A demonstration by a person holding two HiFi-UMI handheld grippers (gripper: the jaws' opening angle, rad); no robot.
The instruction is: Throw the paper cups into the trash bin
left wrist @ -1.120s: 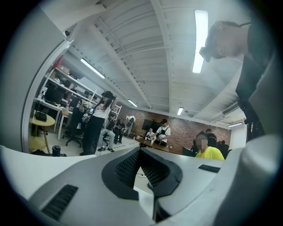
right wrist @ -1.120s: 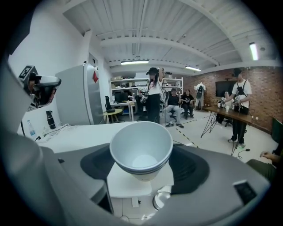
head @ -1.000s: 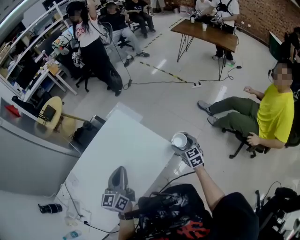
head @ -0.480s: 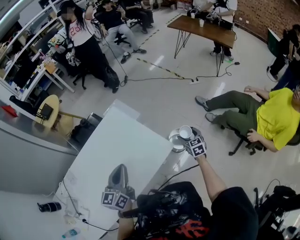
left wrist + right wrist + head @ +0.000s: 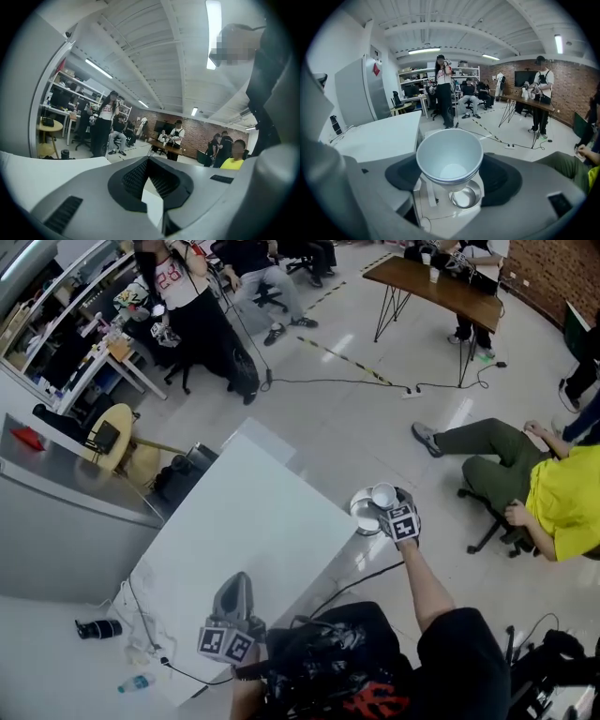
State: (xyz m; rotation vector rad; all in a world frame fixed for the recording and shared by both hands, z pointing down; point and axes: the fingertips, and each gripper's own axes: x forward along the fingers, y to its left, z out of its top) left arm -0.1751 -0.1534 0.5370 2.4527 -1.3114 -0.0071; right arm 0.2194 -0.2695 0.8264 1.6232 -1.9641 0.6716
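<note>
Two nested white paper cups sit mouth-up between the jaws of my right gripper, which is shut on them. In the head view this gripper holds the cups just past the right edge of the white table, directly over a round metal trash bin. The bin's shiny opening shows right below the cups. My left gripper rests at the table's near edge, its jaws together and empty.
A seated person in a yellow shirt is on an office chair right of the bin. A black cable runs on the floor beside the table. Several people and a wooden desk are farther off. A grey counter stands left.
My right gripper has carried the cups from the table's right edge out over the metal bin, which has come into sight beneath them. The left gripper has stayed put.
</note>
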